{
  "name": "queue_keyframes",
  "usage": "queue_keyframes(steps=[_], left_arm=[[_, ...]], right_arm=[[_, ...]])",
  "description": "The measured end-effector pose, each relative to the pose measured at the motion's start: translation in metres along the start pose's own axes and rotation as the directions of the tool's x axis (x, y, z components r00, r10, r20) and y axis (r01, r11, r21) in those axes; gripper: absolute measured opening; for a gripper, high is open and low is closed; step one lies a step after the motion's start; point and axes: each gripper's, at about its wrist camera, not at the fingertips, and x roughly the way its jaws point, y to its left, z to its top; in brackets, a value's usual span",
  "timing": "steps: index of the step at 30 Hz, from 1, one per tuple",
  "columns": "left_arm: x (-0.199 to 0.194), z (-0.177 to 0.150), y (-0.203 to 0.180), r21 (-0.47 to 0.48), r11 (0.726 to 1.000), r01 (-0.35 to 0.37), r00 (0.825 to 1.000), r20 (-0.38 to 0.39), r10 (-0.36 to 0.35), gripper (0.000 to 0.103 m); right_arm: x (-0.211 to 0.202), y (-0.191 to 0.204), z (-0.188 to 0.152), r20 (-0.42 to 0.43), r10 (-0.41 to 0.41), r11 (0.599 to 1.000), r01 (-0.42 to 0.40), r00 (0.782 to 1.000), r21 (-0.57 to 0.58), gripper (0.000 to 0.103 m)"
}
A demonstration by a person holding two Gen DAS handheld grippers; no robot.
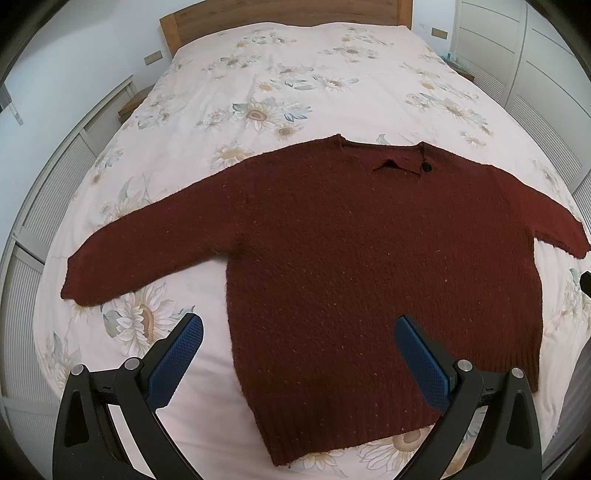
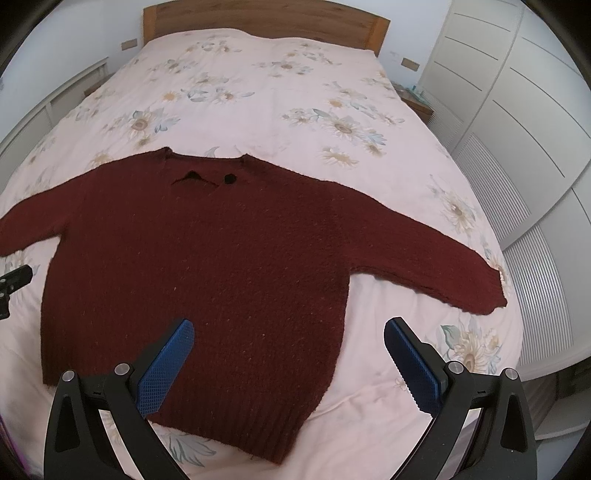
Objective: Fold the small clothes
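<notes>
Step in hand, as judged: start of the fold, nothing grasped yet. Maroon sweater (image 1: 369,258) lies flat on the floral bed cover (image 1: 295,74), near end of the bed, 2 sleeves spread left and right. Collar points far toward the headboard (image 2: 258,18), hem near; body's long axis runs near-to-far. Left gripper (image 1: 298,332) and right gripper (image 2: 289,334) both hover spread wide, empty. Next move likely calls for pinching a sleeve cuff and carrying it inward.

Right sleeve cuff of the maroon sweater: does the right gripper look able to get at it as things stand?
Probably yes. The right gripper is open and empty, and the sleeve cuff lies flat on the floral bedspread just ahead and to its right, nothing lying between or covering it.
</notes>
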Motion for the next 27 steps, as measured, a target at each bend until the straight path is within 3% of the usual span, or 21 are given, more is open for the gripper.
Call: queue_keyframes(steps=[15, 27], left_arm=[[0.002, 0.0, 0.004, 0.002, 1.0, 0.006, 1.0, -0.008, -0.006, 0.102], [0.021, 0.022, -0.002, 0.032, 0.999, 0.011, 1.0, -0.021, -0.011, 0.102]], right_arm=[[0.005, -0.001, 0.002, -0.001, 0.009, 1.0, -0.009, 1.0, -0.001, 0.103], [0.051, -0.06, 0.014, -0.046, -0.022, 0.995, 0.027, 0.999, 0.096, 0.103]])
